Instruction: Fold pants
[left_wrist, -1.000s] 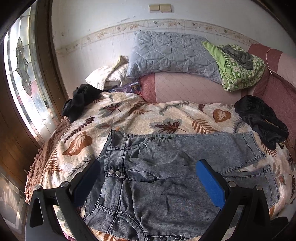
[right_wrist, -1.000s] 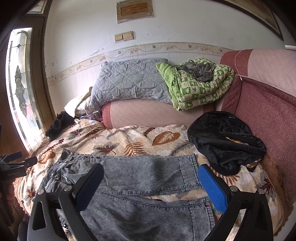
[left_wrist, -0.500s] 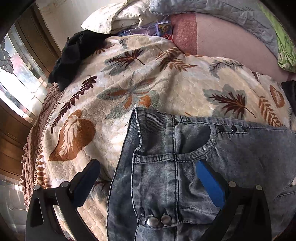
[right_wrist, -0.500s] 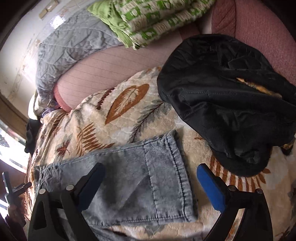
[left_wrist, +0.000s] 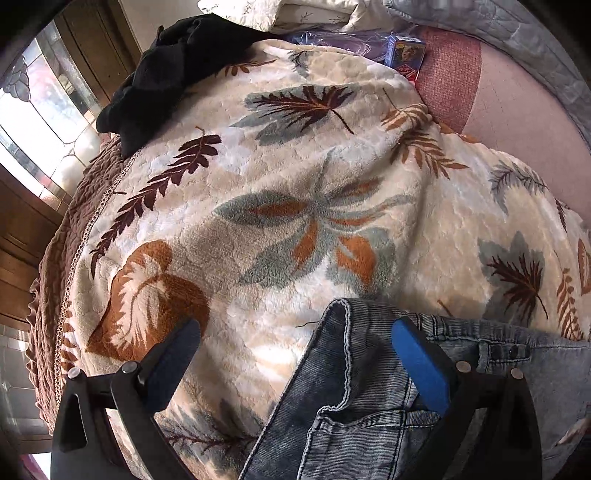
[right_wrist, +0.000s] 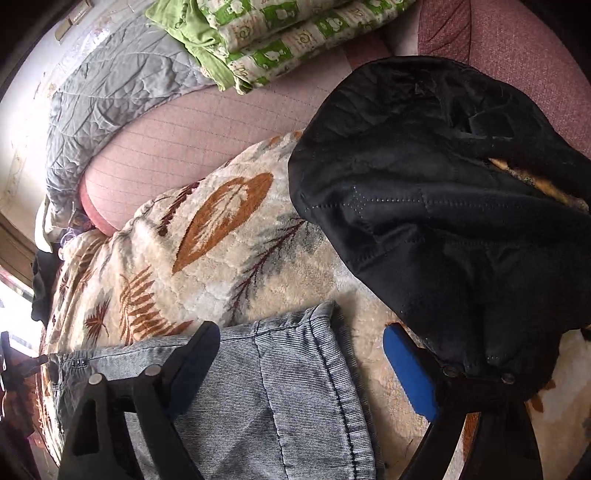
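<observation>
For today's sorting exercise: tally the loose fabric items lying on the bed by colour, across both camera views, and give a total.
Blue-grey denim: 1, the pants
Black: 2, the garment by the window and the garment by the red cushion
Green patterned: 1, the folded cloth
Grey quilted: 1, the pillow
Total: 5

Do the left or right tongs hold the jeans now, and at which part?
Nothing is held. The left tongs stand open over the jeans' waist corner; the right tongs, jaws just closing a little, straddle the leg hem without pressing it.

You look down on a bed (left_wrist: 258, 206) under a leaf-patterned blanket (left_wrist: 332, 166); daylight comes through a leaded window (left_wrist: 44, 122) in dark wood, and a pink padded headboard (right_wrist: 177, 144) runs behind.
</observation>
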